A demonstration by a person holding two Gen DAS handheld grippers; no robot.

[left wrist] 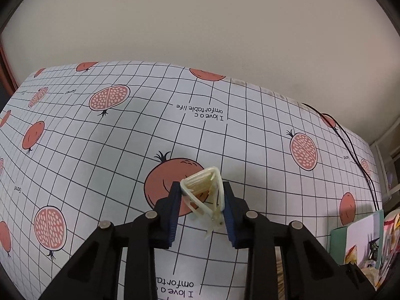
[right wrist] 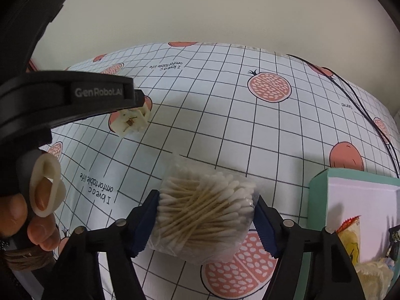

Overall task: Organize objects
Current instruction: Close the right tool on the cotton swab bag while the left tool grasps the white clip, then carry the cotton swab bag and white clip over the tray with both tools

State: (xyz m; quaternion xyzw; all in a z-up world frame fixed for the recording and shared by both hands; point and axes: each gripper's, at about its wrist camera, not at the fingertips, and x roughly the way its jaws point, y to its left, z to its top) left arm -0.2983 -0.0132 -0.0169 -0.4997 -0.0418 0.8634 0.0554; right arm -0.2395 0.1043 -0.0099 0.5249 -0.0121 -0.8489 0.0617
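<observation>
Where the grid-printed tablecloth (right wrist: 212, 115) with its pomegranate pictures spreads flat and smooth across both views, serves as ground for everything else. At the right edge, a mint-green box (right wrist: 322, 195) with a white inner wall, open, with snack wrappers and a pale fuzzy item inside. Against its left side, the right gripper (right wrist: 207, 225), jaws spread wide and pressed on both flanks of a clear crinkly bag of cotton swabs (right wrist: 205, 215): wooden sticks, white fluffy tips, bundled thick, held above the cloth just beside the box. Farther left, the left gripper (left wrist: 202, 207), jaws partly closed and clamped on a small cream plastic toothpick holder (left wrist: 203, 187), triangular, translucent, ribbed with thin sticks inside, raised over a printed pomegranate. Behind, two thin black cables (left wrist: 350, 145) along the table's far right edge.
</observation>
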